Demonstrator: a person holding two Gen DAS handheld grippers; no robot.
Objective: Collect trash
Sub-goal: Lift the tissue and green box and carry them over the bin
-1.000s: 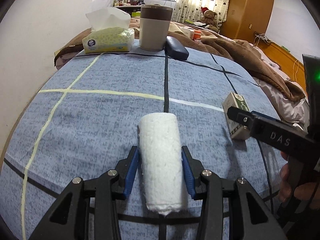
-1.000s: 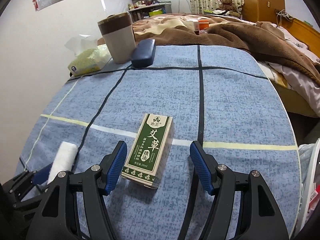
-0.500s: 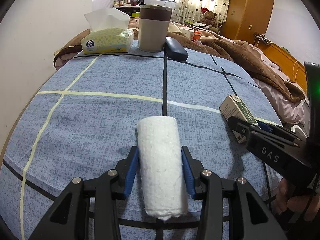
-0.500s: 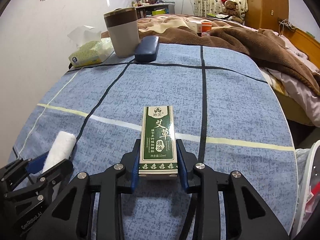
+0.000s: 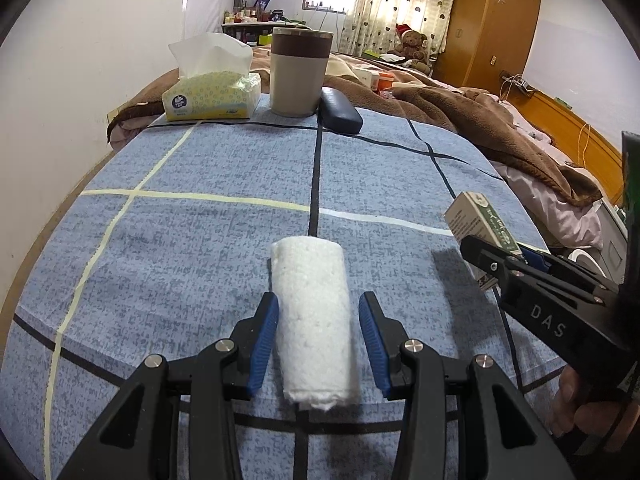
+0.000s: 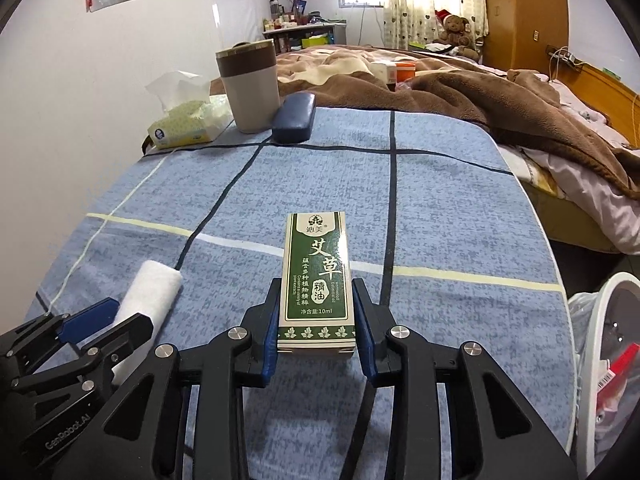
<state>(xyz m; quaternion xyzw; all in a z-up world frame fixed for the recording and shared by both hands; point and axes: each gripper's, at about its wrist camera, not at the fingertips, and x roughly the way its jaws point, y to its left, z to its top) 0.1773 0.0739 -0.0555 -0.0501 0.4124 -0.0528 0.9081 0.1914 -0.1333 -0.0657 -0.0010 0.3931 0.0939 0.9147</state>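
A white rolled paper towel [image 5: 312, 316] lies on the blue checked cloth [image 5: 200, 248]. My left gripper [image 5: 318, 340] straddles the roll with its blue pads close to its sides; a narrow gap shows on the right side. The roll also shows in the right wrist view [image 6: 148, 292]. My right gripper [image 6: 316, 328] is shut on a green and white carton [image 6: 316, 276] with Chinese print and holds it off the cloth. The carton shows at the right of the left wrist view [image 5: 478, 228].
At the far end stand a tissue box [image 5: 212, 92], a grey and brown cup [image 5: 298, 72] and a dark blue case [image 5: 340, 110]. A brown blanket [image 6: 460, 92] covers the bed behind. A white bin with a plastic liner [image 6: 604, 360] stands at the lower right.
My right gripper closed on the carton and lifted it a little. My left gripper's jaws loosened slightly around the roll, which stayed on the cloth.
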